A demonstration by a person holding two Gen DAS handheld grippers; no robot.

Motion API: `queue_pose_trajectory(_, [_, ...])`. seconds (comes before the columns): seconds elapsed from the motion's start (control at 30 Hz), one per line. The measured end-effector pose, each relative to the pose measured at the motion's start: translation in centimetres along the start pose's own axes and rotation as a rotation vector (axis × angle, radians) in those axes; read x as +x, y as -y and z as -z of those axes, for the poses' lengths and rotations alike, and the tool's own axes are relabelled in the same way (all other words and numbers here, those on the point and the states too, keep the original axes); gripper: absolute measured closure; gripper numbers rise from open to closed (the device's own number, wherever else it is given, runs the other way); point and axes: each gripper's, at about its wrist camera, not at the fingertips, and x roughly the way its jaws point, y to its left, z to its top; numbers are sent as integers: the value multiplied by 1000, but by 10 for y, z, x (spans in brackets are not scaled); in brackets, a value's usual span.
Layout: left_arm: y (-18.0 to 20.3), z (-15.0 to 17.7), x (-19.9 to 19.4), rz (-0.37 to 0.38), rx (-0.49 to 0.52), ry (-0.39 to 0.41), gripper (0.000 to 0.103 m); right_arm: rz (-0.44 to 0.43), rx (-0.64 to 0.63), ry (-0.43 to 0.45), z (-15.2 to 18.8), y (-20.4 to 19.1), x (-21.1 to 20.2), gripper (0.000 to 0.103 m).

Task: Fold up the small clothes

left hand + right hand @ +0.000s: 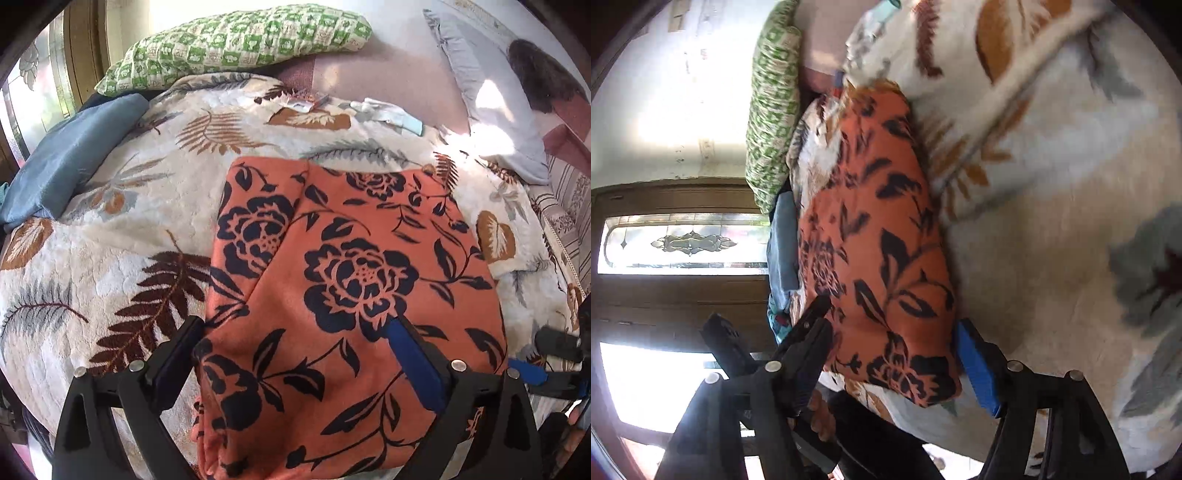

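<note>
Orange flowered garment lies folded on the leaf-print blanket, centre frame. Left gripper gapes wide over its near edge, nothing pinched. Right gripper stands wide too, straddling the corner without pinching it. My read: pinch both near corners together, then fold evenly.

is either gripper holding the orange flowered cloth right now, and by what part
Neither. The folded orange cloth lies on the leaf-print blanket; the left gripper and right gripper both straddle it with jaws spread, pads not pressing.
</note>
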Motion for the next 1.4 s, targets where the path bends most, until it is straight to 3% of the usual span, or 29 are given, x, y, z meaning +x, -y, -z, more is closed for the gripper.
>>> queue_pose_trajectory(0.1, [8,2,22,-54,62,-60,3,8,-6,63,-30,-12,-4,30])
queue_pose_trajectory(0.2, [4,6,27,-48,36,-42,1,-5,-34,23,-60,-16,23,30])
queue_pose_trajectory(0.23, [2,5,26,-38,25,-47,2,24,-53,11,-66,-15,37,37])
queue_pose_trajectory(0.27, [-2,3,23,-16,14,-54,2,84,-60,3,-68,-8,47,71])
queue_pose_trajectory(0.33, [-14,1,11,42,-23,-45,3,73,23,9,-67,18,57,70])
queue_pose_trajectory(0.43, [-52,-4,-19,119,-143,34,3,85,16,23,-64,13,52,69])
queue_pose_trajectory(0.5, [-87,-4,-33,157,-249,62,2,125,12,11,-67,4,50,53])
queue_pose_trajectory(0.53, [-105,-2,-36,175,-296,60,3,179,1,11,-67,-3,48,38])
queue_pose_trajectory(0.6, [-139,6,-36,223,-381,19,3,245,-59,49,-63,-20,35,38])
queue_pose_trajectory(0.7, [-167,22,-29,286,-474,-23,3,253,-192,113,-51,-63,24,38])
queue_pose_trajectory(0.83, [-158,33,-19,461,-504,-99,3,152,-345,48,-36,-113,40,37])
queue_pose_trajectory(0.9, [-142,36,-12,494,-467,-119,3,148,-353,-16,-33,-115,60,37])
queue_pose_trajectory(1.0, [-122,38,7,490,-450,-187,3,198,-270,-95,-39,-82,90,37])
queue_pose_trajectory(1.13, [-102,34,9,535,-385,-192,4,49,-117,-76,-52,-49,77,44])
queue_pose_trajectory(1.17, [-99,34,10,564,-387,-204,9,50,-108,-88,-54,-48,78,50])
queue_pose_trajectory(1.23, [-91,33,16,508,-338,-243,55,58,-106,-98,-56,-45,79,55])
queue_pose_trajectory(1.33, [-93,40,18,486,-357,-243,66,48,-111,-93,-55,-41,78,58])
queue_pose_trajectory(1.4, [-85,37,1,438,-295,-175,68,49,-123,-91,-54,-39,75,60])
